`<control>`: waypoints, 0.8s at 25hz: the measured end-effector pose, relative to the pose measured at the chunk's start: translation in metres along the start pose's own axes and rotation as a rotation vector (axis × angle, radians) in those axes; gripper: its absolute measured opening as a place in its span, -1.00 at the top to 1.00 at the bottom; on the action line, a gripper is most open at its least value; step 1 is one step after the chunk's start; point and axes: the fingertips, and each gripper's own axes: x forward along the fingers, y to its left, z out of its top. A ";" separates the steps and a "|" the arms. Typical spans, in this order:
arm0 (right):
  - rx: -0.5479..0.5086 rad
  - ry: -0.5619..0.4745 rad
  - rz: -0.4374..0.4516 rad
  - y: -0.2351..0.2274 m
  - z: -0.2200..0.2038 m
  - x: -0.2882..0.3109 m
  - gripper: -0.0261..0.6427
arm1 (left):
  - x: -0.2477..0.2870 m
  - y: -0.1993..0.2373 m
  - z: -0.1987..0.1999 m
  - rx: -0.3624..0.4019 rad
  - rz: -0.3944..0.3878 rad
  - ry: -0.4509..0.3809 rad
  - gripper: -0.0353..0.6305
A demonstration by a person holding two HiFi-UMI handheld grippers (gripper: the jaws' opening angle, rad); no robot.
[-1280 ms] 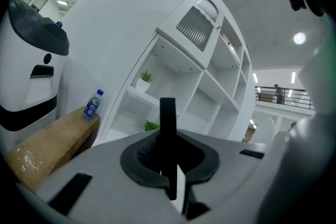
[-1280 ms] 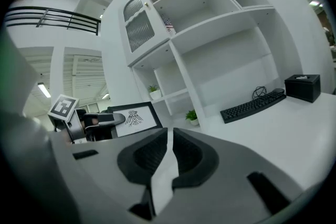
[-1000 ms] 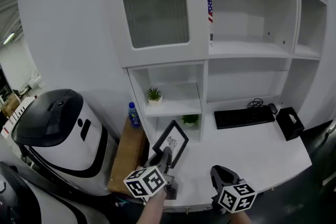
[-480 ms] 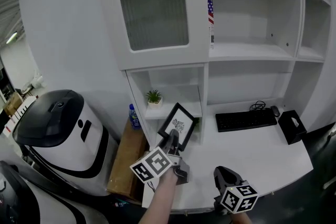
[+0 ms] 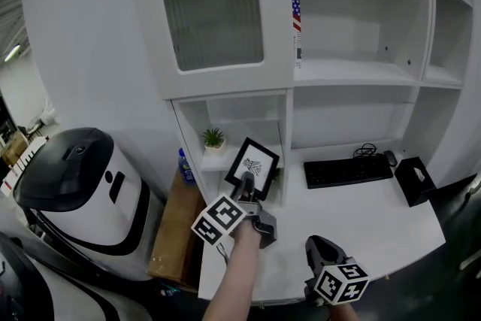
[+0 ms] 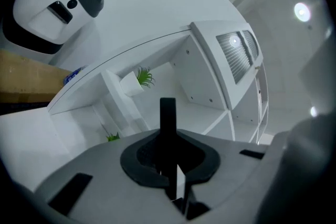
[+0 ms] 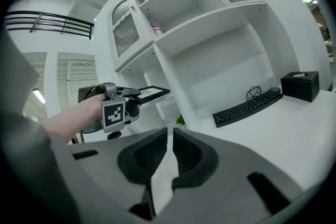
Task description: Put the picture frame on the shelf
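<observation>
The picture frame [image 5: 253, 159], black with a white mat and a small print, hangs tilted in front of the small shelf cubby [image 5: 233, 158], where a potted plant [image 5: 213, 138] stands. My left gripper [image 5: 246, 185] is shut on the frame's lower edge. In the left gripper view the frame [image 6: 168, 118] shows edge-on as a black bar between the jaws of that gripper [image 6: 168, 161], and the plant [image 6: 137, 79] lies ahead. My right gripper [image 5: 316, 249] hangs low over the desk's front edge, shut and empty. From its own view, the right gripper [image 7: 169, 140] sees the frame [image 7: 151, 94] to its left.
A black keyboard [image 5: 347, 170], a mouse [image 5: 388, 157] and a black box [image 5: 415, 180] lie on the white desk [image 5: 368, 225]. Left of the shelving stand a blue bottle [image 5: 183, 165] on a brown box [image 5: 174, 233] and a big white machine [image 5: 75, 177].
My left gripper has carried the frame up from near the desk's front edge and forward to the plant cubby. The right gripper has barely moved.
</observation>
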 end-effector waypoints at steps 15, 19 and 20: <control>0.112 -0.042 0.032 0.007 0.016 0.028 0.87 | 0.028 0.020 -0.004 -0.206 0.019 -0.098 0.81; 0.127 -0.047 0.028 0.005 0.017 0.031 0.87 | 0.035 0.025 -0.004 -0.246 0.032 -0.112 0.81; 0.128 -0.045 0.027 0.005 0.017 0.032 0.87 | 0.037 0.026 -0.003 -0.253 0.036 -0.114 0.81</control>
